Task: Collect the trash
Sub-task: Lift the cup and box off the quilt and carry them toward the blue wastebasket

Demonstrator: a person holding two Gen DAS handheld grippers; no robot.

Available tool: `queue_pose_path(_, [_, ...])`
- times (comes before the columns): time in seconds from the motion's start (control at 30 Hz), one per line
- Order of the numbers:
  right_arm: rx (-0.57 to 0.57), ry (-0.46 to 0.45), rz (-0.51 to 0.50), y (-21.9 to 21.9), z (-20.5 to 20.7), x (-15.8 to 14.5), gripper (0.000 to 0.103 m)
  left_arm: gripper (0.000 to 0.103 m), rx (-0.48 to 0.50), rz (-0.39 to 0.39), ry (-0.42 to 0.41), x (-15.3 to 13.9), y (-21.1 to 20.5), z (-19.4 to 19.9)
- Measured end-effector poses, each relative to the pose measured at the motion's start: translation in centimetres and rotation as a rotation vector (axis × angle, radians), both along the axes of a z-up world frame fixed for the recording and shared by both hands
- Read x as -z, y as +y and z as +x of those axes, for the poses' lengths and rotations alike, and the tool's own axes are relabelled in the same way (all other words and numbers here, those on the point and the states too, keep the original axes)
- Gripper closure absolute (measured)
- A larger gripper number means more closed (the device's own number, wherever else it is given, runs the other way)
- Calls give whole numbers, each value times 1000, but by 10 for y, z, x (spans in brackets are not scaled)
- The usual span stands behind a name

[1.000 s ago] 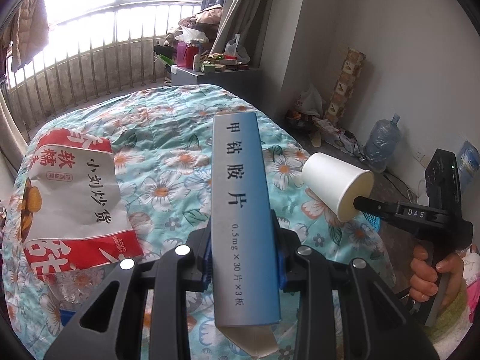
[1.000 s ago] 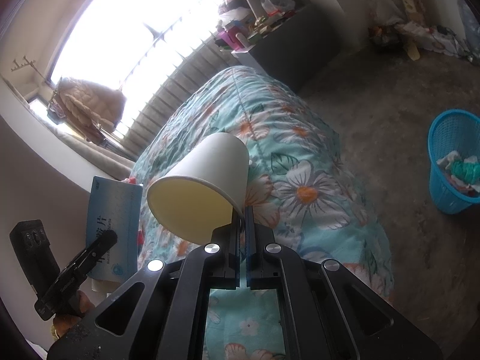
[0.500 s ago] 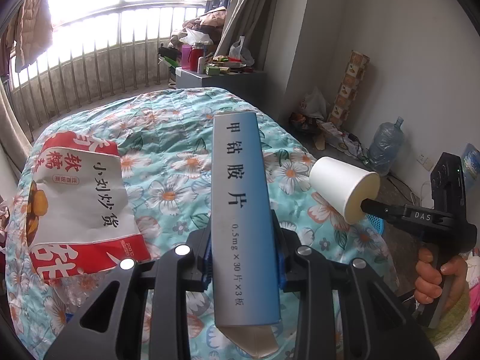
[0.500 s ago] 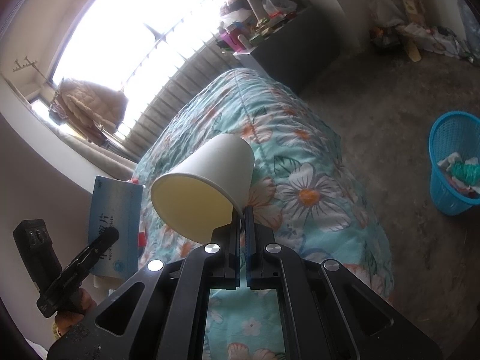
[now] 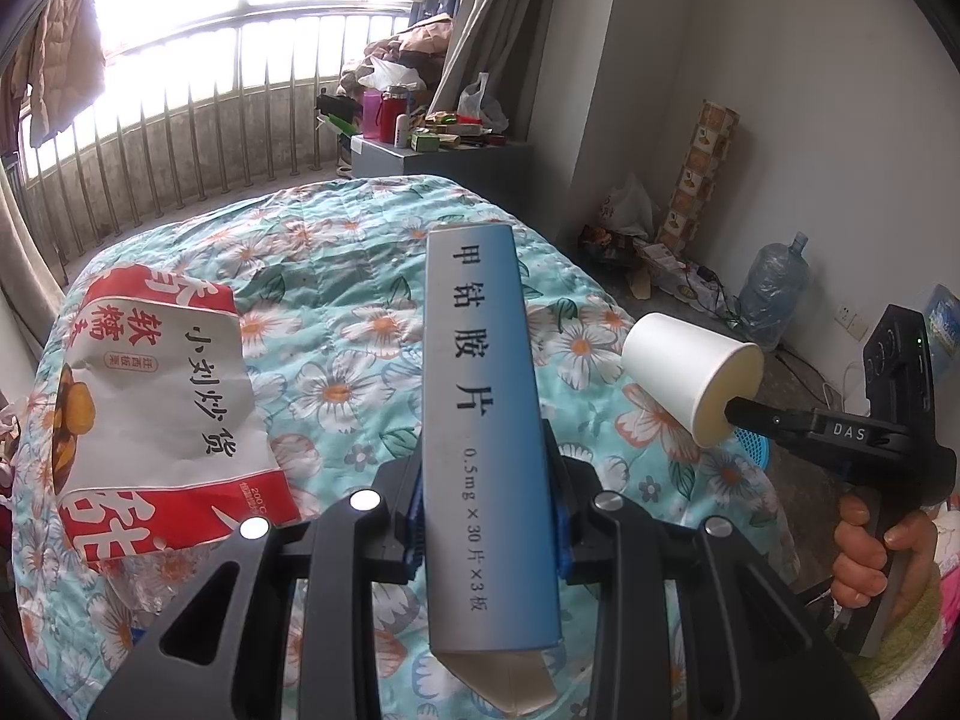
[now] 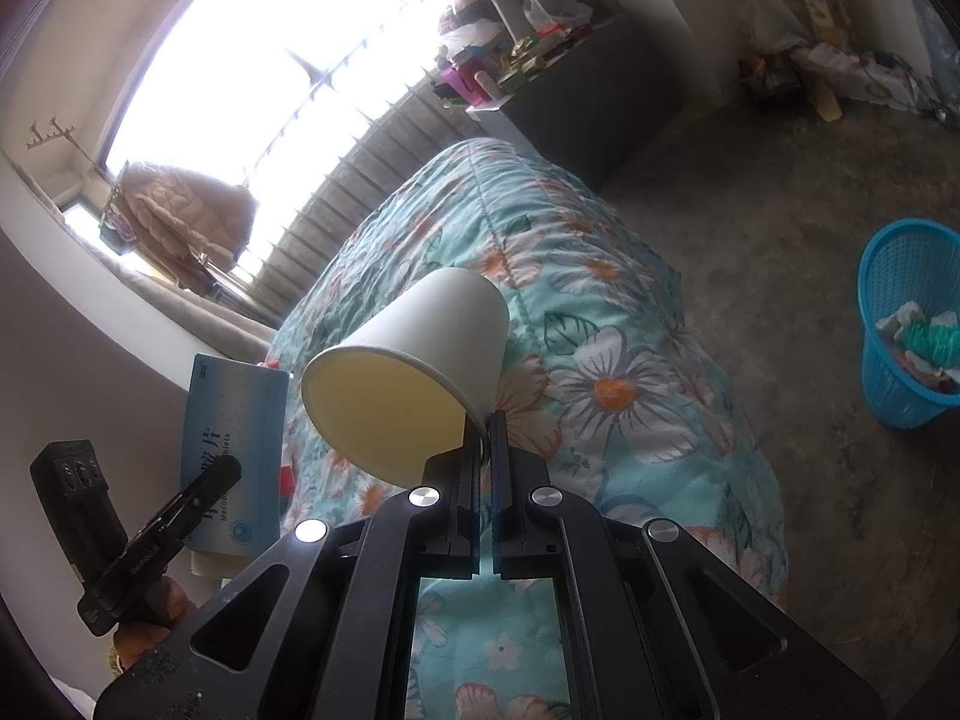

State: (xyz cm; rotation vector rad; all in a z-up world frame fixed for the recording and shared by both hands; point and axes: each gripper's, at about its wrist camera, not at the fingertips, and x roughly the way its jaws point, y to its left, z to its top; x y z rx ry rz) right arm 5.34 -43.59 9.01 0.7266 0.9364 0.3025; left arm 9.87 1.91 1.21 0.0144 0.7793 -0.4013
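Left-wrist view, left edge: red-and-white snack bag lay on floral quilt, not collected. Centre: left gripper clamped on blue medicine box, lifted clear of quilt. Right: right gripper pinched shut on paper cup rim. Right-wrist view, far right: blue basket on floor, already holding scraps. Judged: two items in hand, neither dropped in; bag left.

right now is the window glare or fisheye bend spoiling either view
Left wrist view: window bright, yet the blue box print stays sharp; edges curve. Right wrist view: window blown white, wall dim, paper cup and blue basket still clear.
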Motion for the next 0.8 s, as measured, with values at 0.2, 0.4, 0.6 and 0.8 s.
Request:
queue_pose_path(0.2, [3, -1, 3, -1, 0, 1, 102, 73, 1, 1, 0, 0, 0, 0])
queue_pose_path(0.4, [13, -8, 8, -2, -1, 0, 102, 73, 4, 3, -8, -2, -1, 1])
queue_pose_path(0.6, [64, -31, 23, -17, -4, -6, 102, 73, 52, -1, -35, -13, -19, 11])
queue_pose_path(0.8, [196, -62, 24, -61, -13, -13, 102, 73, 189, -33, -66, -30, -67, 31])
